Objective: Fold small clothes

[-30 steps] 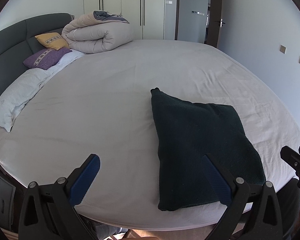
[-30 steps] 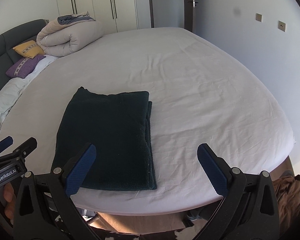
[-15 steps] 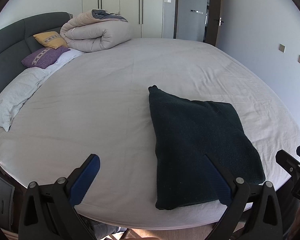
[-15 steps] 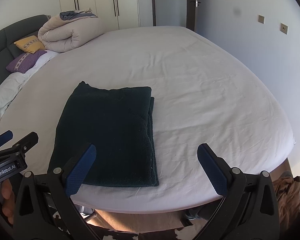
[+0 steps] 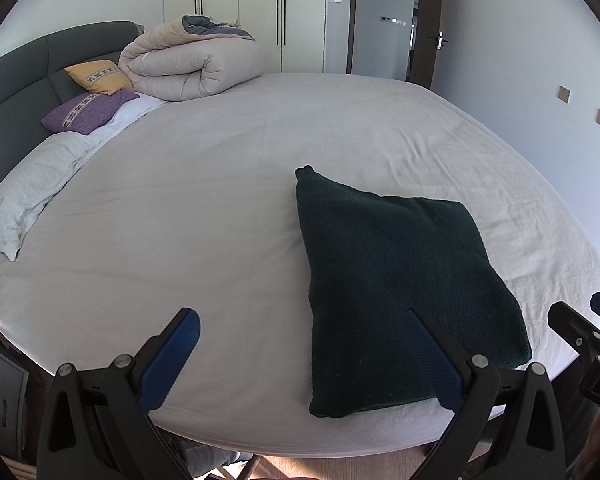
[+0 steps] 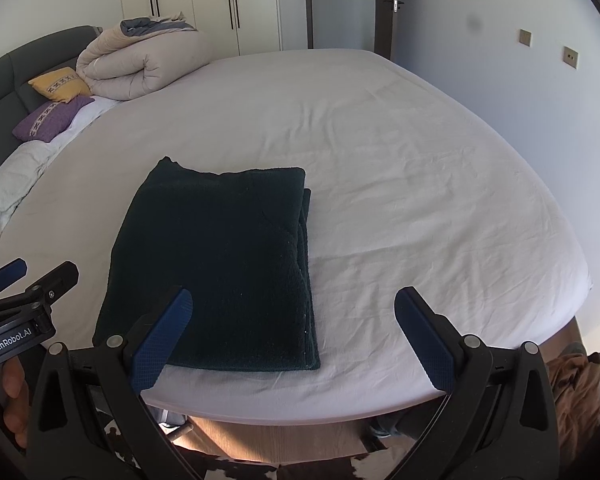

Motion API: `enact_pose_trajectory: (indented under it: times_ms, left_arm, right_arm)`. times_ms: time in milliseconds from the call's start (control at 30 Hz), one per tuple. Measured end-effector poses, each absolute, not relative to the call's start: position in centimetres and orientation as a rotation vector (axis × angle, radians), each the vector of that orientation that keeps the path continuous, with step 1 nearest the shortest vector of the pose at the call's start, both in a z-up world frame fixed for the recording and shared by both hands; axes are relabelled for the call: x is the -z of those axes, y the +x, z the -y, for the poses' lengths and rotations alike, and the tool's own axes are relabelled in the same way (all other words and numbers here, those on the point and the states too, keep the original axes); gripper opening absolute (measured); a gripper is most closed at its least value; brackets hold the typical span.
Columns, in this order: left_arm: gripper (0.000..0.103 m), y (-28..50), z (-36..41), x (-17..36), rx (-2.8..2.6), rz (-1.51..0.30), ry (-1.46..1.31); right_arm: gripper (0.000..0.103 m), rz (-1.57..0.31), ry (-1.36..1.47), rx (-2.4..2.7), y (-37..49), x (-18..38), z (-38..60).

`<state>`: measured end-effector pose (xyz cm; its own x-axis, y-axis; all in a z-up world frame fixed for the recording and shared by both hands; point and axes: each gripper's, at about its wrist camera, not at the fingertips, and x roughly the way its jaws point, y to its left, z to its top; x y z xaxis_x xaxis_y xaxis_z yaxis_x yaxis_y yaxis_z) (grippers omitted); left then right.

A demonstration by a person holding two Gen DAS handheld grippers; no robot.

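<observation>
A dark green garment (image 5: 400,280) (image 6: 220,264) lies folded into a flat rectangle on the white bed sheet (image 5: 220,184) (image 6: 400,184), close to the near edge. My left gripper (image 5: 304,356) hangs open over the bed's near edge, its right finger in front of the garment's near left part. My right gripper (image 6: 296,336) is open too, held above the near edge, its left finger over the garment's near corner. Neither holds anything. Each gripper shows at the side of the other's view: the right one (image 5: 580,340), the left one (image 6: 24,296) with a hand on it.
At the head of the bed are a rolled beige duvet (image 5: 192,64), a yellow cushion (image 5: 96,76), a purple cushion (image 5: 88,110) and a white pillow (image 5: 28,192). Wardrobe doors (image 5: 260,12) and a doorway stand behind. Brown cloth (image 6: 572,380) lies on the floor at right.
Both grippers have drifted back and up a little from the bed, so the garment sits slightly farther off in both views. The garment has not moved.
</observation>
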<state>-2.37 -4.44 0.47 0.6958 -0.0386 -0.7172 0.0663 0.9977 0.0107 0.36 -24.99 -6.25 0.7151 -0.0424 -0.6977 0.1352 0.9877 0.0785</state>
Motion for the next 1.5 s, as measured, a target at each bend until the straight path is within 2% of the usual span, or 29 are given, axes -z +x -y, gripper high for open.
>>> enact_pose_trajectory:
  times_ms: [1500]
  left_arm:
    - [0.103, -2.40, 4.40, 0.34, 0.063, -0.815, 0.024]
  right_arm:
    - [0.103, -0.782, 0.127, 0.096, 0.59, 6.90, 24.28]
